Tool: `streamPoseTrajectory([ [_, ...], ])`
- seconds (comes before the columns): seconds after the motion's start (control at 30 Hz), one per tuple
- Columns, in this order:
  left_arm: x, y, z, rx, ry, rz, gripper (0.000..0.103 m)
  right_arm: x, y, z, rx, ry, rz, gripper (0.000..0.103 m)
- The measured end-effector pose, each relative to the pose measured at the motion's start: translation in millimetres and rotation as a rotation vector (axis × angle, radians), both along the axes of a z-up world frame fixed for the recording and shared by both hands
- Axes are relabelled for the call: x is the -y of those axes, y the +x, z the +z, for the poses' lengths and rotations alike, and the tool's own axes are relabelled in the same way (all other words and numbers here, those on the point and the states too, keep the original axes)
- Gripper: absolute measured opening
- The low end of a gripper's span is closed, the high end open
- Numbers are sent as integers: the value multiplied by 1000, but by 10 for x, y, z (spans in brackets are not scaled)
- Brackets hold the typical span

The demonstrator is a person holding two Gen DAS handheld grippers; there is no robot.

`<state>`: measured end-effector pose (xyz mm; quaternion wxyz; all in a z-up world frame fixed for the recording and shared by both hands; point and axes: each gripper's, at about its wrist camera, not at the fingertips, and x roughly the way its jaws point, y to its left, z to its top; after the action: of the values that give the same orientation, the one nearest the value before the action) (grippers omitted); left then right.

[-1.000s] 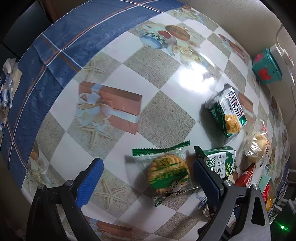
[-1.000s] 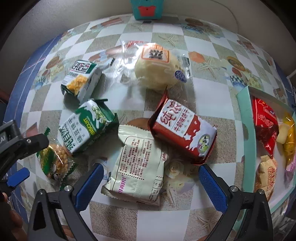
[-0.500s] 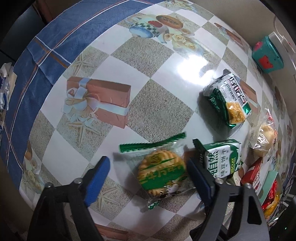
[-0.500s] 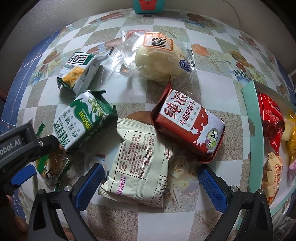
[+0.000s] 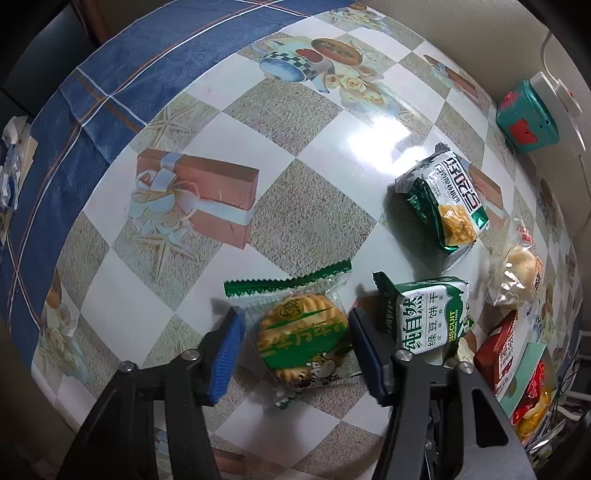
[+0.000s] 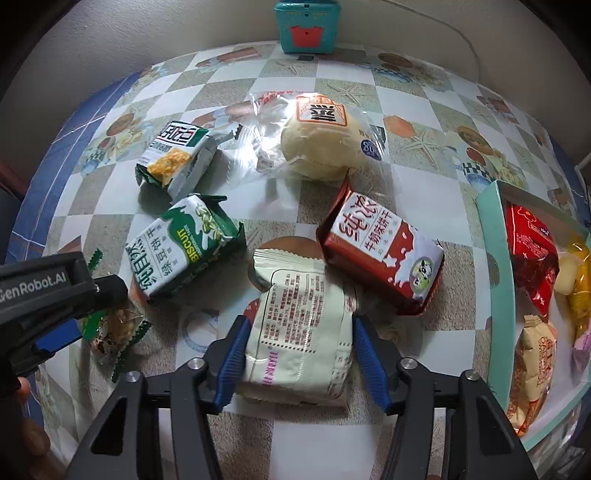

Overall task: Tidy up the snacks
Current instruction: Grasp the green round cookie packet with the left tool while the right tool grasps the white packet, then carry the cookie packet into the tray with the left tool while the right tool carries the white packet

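My left gripper [image 5: 295, 343] has its blue pads on both sides of a round cookie in a clear green-edged wrapper [image 5: 301, 339], closing on it on the table. My right gripper [image 6: 299, 350] has its pads against both sides of a pale cream snack packet [image 6: 299, 332] lying printed side up. A green biscuit pack [image 6: 181, 247], a green-and-white corn snack pack [image 6: 173, 158], a bun in a clear bag [image 6: 321, 144] and a red milk-biscuit pack [image 6: 384, 251] lie around.
A teal tray [image 6: 495, 280] with several snacks stands at the right. A teal box [image 6: 304, 26] stands by the back wall. The left gripper body [image 6: 48, 291] shows at the right wrist view's left edge. The checkered tablecloth [image 5: 229, 122] stretches to the left.
Both grippers have moved forward and down, and their jaws have narrowed from wide open onto the cookie and the cream packet.
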<state>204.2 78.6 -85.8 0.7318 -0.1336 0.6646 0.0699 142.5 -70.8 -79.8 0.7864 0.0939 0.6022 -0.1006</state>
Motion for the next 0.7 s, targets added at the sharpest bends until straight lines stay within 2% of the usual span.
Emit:
streamPoseTrajectory([
  [0.2,-90,-123,10,6,-31,38,53,0,-116,27,-7,24,5,56],
  [0.43,-185,-253,27,6,-24,44,52,70,-337,122,-9,82,-5,56],
  [0.7,-149,-498,285,49,-4,23,52,198,-578,393,31,91,-14,56],
])
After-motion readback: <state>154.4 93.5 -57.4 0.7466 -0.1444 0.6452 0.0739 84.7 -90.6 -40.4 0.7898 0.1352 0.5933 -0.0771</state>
